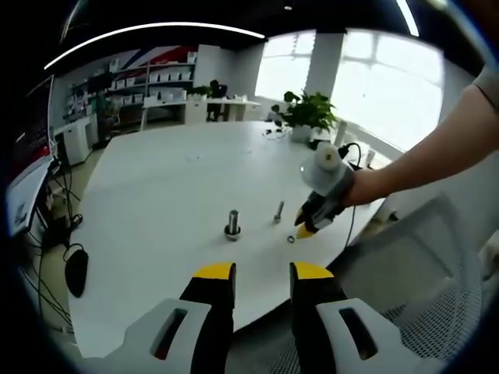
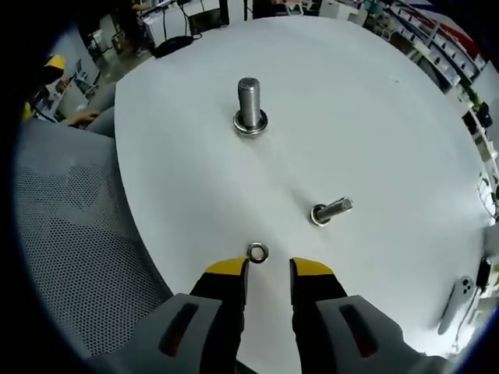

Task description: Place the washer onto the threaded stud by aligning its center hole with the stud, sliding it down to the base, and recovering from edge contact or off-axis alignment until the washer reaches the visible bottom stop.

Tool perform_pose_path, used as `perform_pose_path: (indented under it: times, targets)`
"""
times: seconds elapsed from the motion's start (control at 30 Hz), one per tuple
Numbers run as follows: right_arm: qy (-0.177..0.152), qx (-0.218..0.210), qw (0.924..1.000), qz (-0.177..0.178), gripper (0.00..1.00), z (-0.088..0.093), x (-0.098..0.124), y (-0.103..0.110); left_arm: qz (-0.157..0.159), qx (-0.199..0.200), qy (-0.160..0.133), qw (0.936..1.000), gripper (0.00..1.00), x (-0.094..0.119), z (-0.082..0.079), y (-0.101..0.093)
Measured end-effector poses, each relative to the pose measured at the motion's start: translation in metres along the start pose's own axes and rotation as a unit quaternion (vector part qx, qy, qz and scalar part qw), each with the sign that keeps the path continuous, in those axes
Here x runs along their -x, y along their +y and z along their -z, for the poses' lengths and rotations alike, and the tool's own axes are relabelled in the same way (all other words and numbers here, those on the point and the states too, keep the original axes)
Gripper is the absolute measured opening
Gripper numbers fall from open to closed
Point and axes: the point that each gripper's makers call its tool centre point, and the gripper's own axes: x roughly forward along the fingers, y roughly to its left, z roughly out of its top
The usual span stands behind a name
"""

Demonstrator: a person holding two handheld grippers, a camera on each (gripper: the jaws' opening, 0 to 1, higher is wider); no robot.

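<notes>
A small metal washer (image 2: 257,252) lies flat on the white table (image 2: 374,117), just beyond the tips of my right gripper (image 2: 269,269), which is open with nothing between its jaws. Farther out stands a thick stud (image 2: 249,101) with a ring-shaped base. A thinner bolt (image 2: 331,210) stands to its right. In the left gripper view, my left gripper (image 1: 263,273) hovers open and empty near the table edge. There the stud (image 1: 232,224), the bolt (image 1: 278,211) and the washer (image 1: 291,239) lie ahead, and the right gripper (image 1: 304,231), held by a hand, points down beside the washer.
A grey mesh chair (image 2: 70,234) sits against the table edge, also seen as the chair (image 1: 421,265) at lower right. A white controller (image 2: 458,294) lies at the table's far right. A potted plant (image 1: 308,113) stands at the table's far side.
</notes>
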Motion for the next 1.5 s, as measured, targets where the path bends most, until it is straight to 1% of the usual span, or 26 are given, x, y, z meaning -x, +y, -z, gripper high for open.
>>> perform_pose_path:
  times: [0.07,0.13,0.23,0.43,0.47,0.53,0.73,0.77,0.8,0.87,0.97,1.0,1.17,1.2,1.23,1.3,1.37,1.43,1.5]
  targets:
    - [0.004,0.016,0.9999,0.000,0.23,-0.001,-0.002,0.004,-0.002,0.004,-0.004,1.0000,0.25,0.001,-0.002,0.002]
    - [0.006,0.022,0.9997,-0.002,0.23,-0.001,-0.006,0.004,-0.004,0.004,-0.007,1.0000,0.25,0.001,-0.003,0.002]
    - [0.008,0.026,0.9996,-0.004,0.23,-0.002,-0.009,0.007,-0.003,0.002,-0.001,1.0000,0.25,0.000,-0.001,0.001]
    - [0.026,0.040,0.9988,-0.008,0.23,0.008,-0.017,0.010,-0.008,0.004,0.002,1.0000,0.25,0.001,0.001,0.003]
    - [0.016,0.040,0.9990,-0.013,0.22,0.004,-0.016,0.012,-0.009,0.004,0.002,0.9999,0.25,0.001,0.001,0.003]
    - [0.014,0.042,0.9989,-0.010,0.22,0.004,-0.014,0.011,-0.011,0.005,0.003,0.9999,0.25,0.001,0.002,0.003]
    - [0.004,0.039,0.9990,-0.023,0.21,0.003,-0.015,0.009,-0.013,0.004,0.007,0.9999,0.25,0.000,0.002,0.005]
    - [0.002,0.043,0.9988,-0.024,0.21,0.002,-0.016,0.008,-0.013,0.003,0.008,0.9999,0.25,0.000,0.003,0.005]
    - [-0.005,0.059,0.9978,-0.028,0.21,0.002,-0.017,0.009,-0.014,0.004,0.009,0.9999,0.25,0.000,0.003,0.005]
    - [-0.012,0.075,0.9964,-0.036,0.20,0.002,-0.016,0.010,-0.015,0.004,0.009,0.9998,0.25,0.000,0.003,0.006]
    - [-0.011,0.077,0.9963,-0.038,0.16,0.001,-0.016,0.008,-0.018,0.006,0.011,0.9998,0.25,0.000,0.004,0.007]
    - [-0.005,0.089,0.9952,-0.041,0.16,0.002,-0.016,0.007,-0.019,0.006,0.012,0.9997,0.25,0.000,0.004,0.007]
    - [0.023,0.112,0.9921,-0.051,0.15,0.001,-0.018,0.008,-0.021,0.005,0.016,0.9996,0.25,-0.001,0.006,0.008]
    - [0.041,0.114,0.9915,-0.048,0.14,0.003,-0.018,0.005,-0.022,0.005,0.016,0.9996,0.25,-0.001,0.006,0.008]
    - [0.038,0.129,0.9895,-0.053,0.14,-0.002,-0.022,0.006,-0.023,0.005,0.016,0.9996,0.25,-0.001,0.006,0.008]
    - [0.068,0.136,0.9872,-0.048,0.14,0.001,-0.021,0.006,-0.024,0.006,0.018,0.9995,0.25,-0.001,0.006,0.009]
    - [0.087,0.140,0.9855,-0.042,0.14,0.001,-0.021,0.006,-0.026,0.006,0.018,0.9995,0.25,-0.001,0.007,0.009]
    - [0.111,0.152,0.9816,-0.035,0.14,0.000,-0.021,0.007,-0.027,0.006,0.019,0.9994,0.25,0.000,0.007,0.009]
    - [0.119,0.149,0.9811,-0.032,0.14,0.000,-0.021,0.008,-0.028,0.005,0.021,0.9994,0.25,-0.001,0.008,0.010]
